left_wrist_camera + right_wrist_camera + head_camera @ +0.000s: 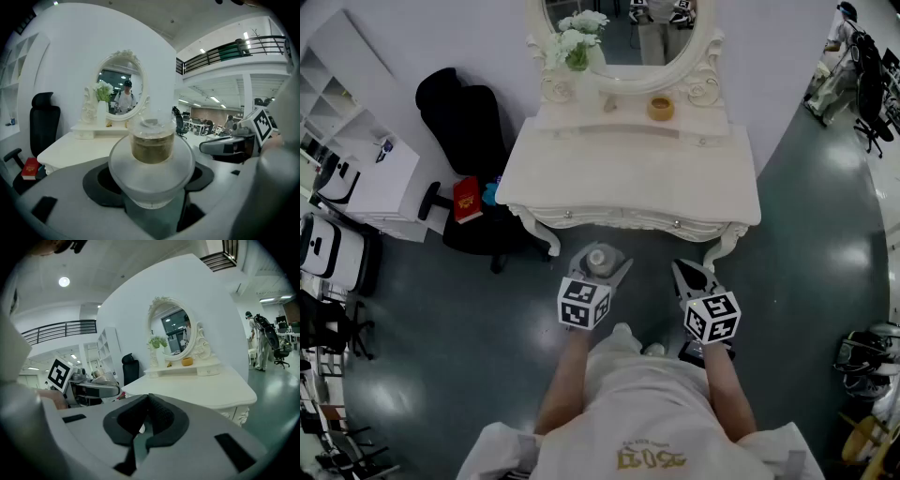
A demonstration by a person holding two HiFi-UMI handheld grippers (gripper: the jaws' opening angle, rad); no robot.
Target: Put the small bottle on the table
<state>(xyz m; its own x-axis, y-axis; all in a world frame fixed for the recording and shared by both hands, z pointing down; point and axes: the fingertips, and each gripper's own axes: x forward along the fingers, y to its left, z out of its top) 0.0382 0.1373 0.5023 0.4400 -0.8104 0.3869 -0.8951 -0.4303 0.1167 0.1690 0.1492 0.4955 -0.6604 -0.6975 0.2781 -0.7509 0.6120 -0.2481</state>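
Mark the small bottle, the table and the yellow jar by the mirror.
small bottle (152, 178), left gripper view, frosted body.
table (628, 178), head view, bare top.
yellow jar (660, 109), head view, its top.

The left gripper (600, 270) is held out ahead, its jaws spread wide and clamped round the bottle (152, 145). The right gripper (686, 275) is level beside it on the right, jaws together with nothing between them. The left forearm (562, 389) and right forearm (727, 386) both point forward, bare.
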